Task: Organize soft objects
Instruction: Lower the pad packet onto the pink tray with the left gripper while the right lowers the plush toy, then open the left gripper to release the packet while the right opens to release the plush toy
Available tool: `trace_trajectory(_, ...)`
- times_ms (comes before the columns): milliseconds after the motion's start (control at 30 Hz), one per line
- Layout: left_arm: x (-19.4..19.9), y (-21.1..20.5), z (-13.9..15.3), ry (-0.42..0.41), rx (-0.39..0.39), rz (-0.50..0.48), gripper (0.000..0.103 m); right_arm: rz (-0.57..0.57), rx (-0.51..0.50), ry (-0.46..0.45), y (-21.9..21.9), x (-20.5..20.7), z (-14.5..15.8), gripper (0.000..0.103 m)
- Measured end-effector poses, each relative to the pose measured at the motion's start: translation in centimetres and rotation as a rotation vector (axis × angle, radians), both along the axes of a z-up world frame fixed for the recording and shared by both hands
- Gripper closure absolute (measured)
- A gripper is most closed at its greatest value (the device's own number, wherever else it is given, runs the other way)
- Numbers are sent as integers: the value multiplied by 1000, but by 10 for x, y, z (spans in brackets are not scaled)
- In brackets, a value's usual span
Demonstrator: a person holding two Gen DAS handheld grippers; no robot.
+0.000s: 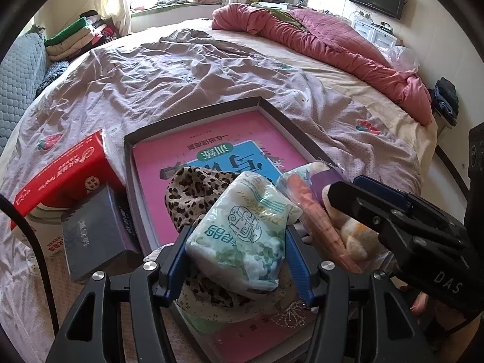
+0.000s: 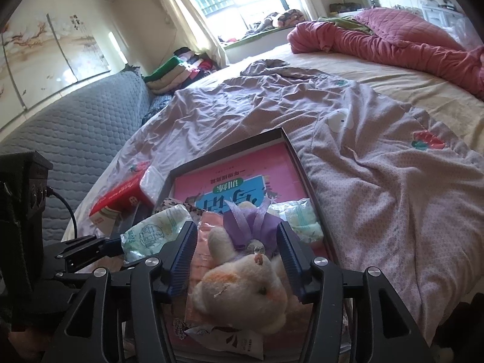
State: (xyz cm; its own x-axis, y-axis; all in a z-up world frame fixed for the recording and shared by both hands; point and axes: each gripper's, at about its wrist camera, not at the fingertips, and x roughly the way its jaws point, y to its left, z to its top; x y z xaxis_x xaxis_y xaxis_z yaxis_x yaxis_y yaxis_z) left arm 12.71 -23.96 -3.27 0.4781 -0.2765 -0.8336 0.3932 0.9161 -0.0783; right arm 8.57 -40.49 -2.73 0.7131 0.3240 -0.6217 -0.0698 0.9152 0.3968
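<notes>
Left tool [image 1: 237, 243] has its blue-padded fingers pressed against both flanks of a soft white plastic tissue pack printed in green [image 1: 245, 230], so it is holding that pack; the pack's long axis runs forward along the fingers, tilting up and away over the near end of the shallow dark cardboard box tray [image 1: 193, 112] that sits on the bed with its wrinkled mauve strawberry-print cover [image 1: 169, 72]. Right tool [image 2: 237, 257] brackets a small cream-and-orange plush animal with a purple ribbon bow [image 2: 242, 281]; its pads stand just beside the toy's body and bow, but whether they truly press on it I cannot tell; the toy lies head toward the camera, bow pointing forward into the tray. Both soft things hang over the near half of the tray, side by side, the pack to the left and the toy to the right, close enough that the right tool's finger shows just beside the pack in the left wrist view; under them lie a leopard-print fabric piece [image 1: 193, 187] and a pink Chinese workbook [image 1: 217, 142] lining the tray floor. Judging from this, the coming move turns on that side-by-side closeness: each tool is nearest its own item, and any lowering should keep to its own side so the fingers do not clash; a red tissue box [image 1: 69, 169] and a dark navy box [image 1: 93, 230] sit outside the tray's left wall.
</notes>
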Motion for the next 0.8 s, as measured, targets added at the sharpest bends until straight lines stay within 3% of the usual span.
trace_trajectory(667,-3,-2,3,-2,12,2,38,-36,-24,-12,-8,-10,8,43)
trace_trajectory(800,-6,0,7,-12,14,7,37,-54,-30,-18,-10,-12,9,36)
